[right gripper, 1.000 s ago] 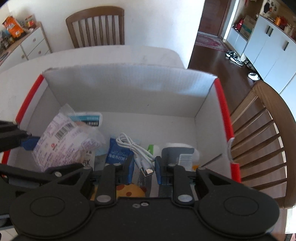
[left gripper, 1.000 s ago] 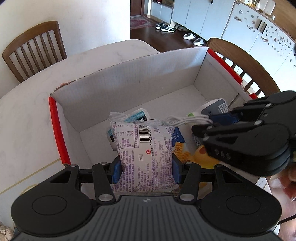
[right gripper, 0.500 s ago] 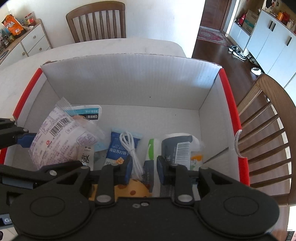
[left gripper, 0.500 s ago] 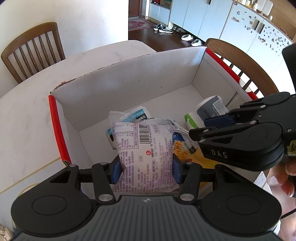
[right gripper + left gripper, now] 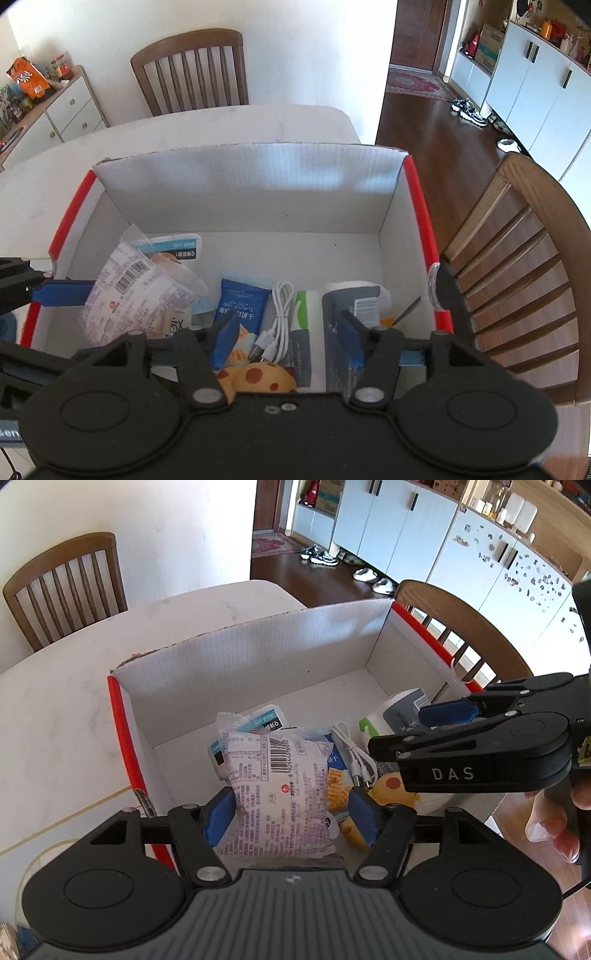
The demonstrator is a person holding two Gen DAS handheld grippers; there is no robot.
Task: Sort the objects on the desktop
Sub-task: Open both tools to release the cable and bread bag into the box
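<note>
My left gripper (image 5: 290, 812) is shut on a white and purple snack packet (image 5: 280, 775) and holds it over the left part of an open white cardboard box with red edges (image 5: 258, 664). The packet also shows in the right wrist view (image 5: 136, 299). My right gripper (image 5: 290, 338) is open and empty above the box (image 5: 251, 192). A coiled white USB cable (image 5: 279, 317) lies in the box below it, loose beside a blue biscuit packet (image 5: 240, 310) and a grey and white tube (image 5: 347, 314). The cable also shows in the left wrist view (image 5: 354, 753).
The box also holds a green-capped tube (image 5: 304, 317), a teal-labelled packet (image 5: 181, 247) and a yellow spotted toy (image 5: 258, 376). Wooden chairs stand behind the white table (image 5: 192, 70) and at the right (image 5: 517, 266). A drawer unit (image 5: 70, 107) stands far left.
My right gripper has opened, let go of the white USB cable and risen. The cable now lies in the box. My left gripper still holds the snack packet.
</note>
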